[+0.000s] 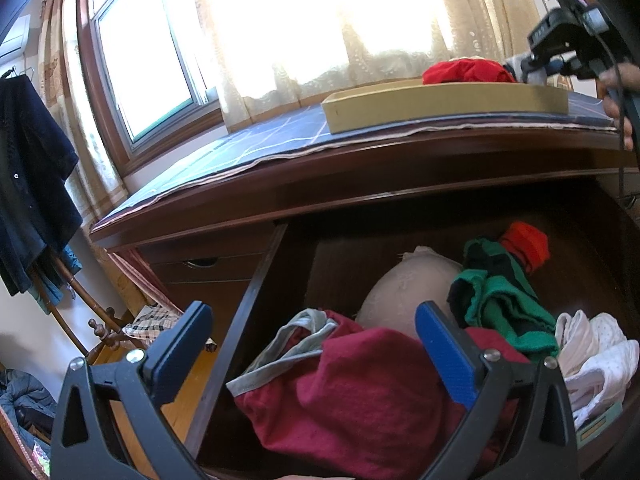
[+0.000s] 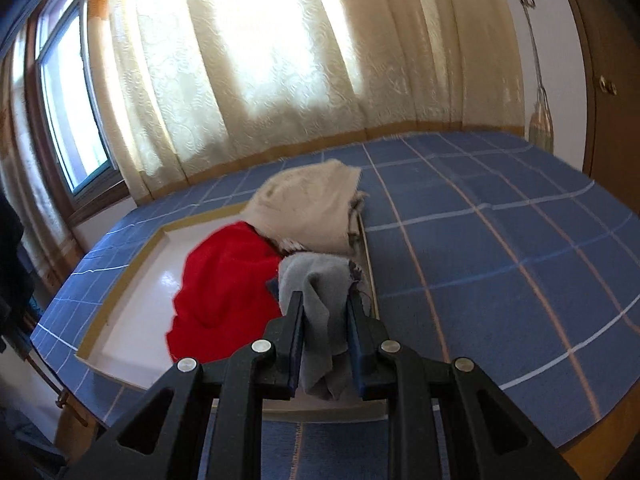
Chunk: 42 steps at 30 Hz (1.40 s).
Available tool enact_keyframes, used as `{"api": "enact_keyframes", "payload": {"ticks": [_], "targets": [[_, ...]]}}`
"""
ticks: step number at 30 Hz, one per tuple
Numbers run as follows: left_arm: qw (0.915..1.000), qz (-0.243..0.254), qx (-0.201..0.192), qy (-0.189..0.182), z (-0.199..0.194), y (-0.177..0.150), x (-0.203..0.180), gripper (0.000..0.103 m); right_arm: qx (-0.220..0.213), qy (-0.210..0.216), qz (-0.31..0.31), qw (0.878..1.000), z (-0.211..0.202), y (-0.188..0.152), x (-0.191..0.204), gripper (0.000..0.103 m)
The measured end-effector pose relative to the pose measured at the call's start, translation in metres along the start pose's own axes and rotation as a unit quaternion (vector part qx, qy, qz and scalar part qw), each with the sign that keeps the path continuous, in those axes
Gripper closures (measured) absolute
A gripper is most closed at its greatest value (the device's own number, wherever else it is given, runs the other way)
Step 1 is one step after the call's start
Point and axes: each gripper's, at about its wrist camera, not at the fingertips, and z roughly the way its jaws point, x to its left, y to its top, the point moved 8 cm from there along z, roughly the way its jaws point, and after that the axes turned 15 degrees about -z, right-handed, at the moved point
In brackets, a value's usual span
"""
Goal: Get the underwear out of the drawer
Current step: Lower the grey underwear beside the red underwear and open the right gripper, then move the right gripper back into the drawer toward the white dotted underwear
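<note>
The open wooden drawer (image 1: 256, 300) holds a maroon underwear with a grey band (image 1: 352, 392), a beige bra cup (image 1: 404, 296), a green and black garment (image 1: 500, 300), a red piece (image 1: 524, 244) and white dotted cloth (image 1: 592, 352). My left gripper (image 1: 316, 348) hangs open just over the maroon underwear. On the desk top, my right gripper (image 2: 324, 312) is shut on a grey underwear (image 2: 316, 292) above the shallow cardboard tray (image 2: 132, 280). In the tray lie a red garment (image 2: 228, 280) and a cream one (image 2: 308, 208). The right gripper (image 1: 524, 70) also shows at the far right of the left wrist view.
A blue checked cloth (image 2: 480, 232) covers the desk top under the tray (image 1: 440, 104). Curtains (image 2: 240, 80) and a window (image 1: 148, 48) stand behind. Dark clothes (image 1: 28, 184) hang on a wooden rack at the left. A cupboard door (image 2: 608, 88) is at the right.
</note>
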Motion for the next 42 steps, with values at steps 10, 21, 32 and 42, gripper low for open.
{"api": "enact_keyframes", "payload": {"ticks": [10,21,32,42], "targets": [[1.0000,-0.001,0.000,-0.001,0.000,0.000,0.000,0.000,-0.003,-0.006,-0.003,1.000,0.010,-0.010,0.001,0.081],[1.0000,-0.005,0.000,-0.003,0.000,-0.001,0.001,0.000,-0.009,0.014,-0.022,1.000,0.005,-0.011,0.010,0.061],[1.0000,-0.004,0.000,-0.002,0.000,-0.001,0.001,0.000,-0.042,0.052,-0.004,0.998,-0.041,-0.018,0.027,0.034],[1.0000,-0.001,-0.004,0.000,-0.001,0.001,0.001,0.000,-0.057,0.069,0.011,0.996,-0.095,-0.063,0.018,0.034]]}}
